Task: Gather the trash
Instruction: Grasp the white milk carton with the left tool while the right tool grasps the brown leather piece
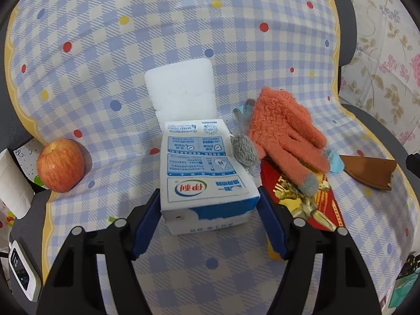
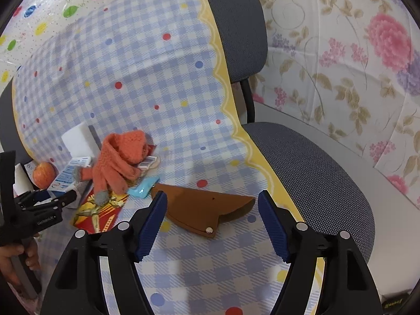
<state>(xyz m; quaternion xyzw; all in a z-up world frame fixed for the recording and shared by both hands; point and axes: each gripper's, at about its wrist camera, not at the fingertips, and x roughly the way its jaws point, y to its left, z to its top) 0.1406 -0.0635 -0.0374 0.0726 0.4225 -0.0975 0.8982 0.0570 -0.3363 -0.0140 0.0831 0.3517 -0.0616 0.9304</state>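
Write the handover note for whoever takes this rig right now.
Left gripper: jaws either side of the milk carton, whether the pads press is unclear.
Right gripper: open, empty, over the brown leather pouch.
On the chair's checked cloth: carton, white foam block, orange glove, red packet, blue wrapper, apple.
Done: nothing visibly collected.
Left: grip the carton, then wrappers and packet.
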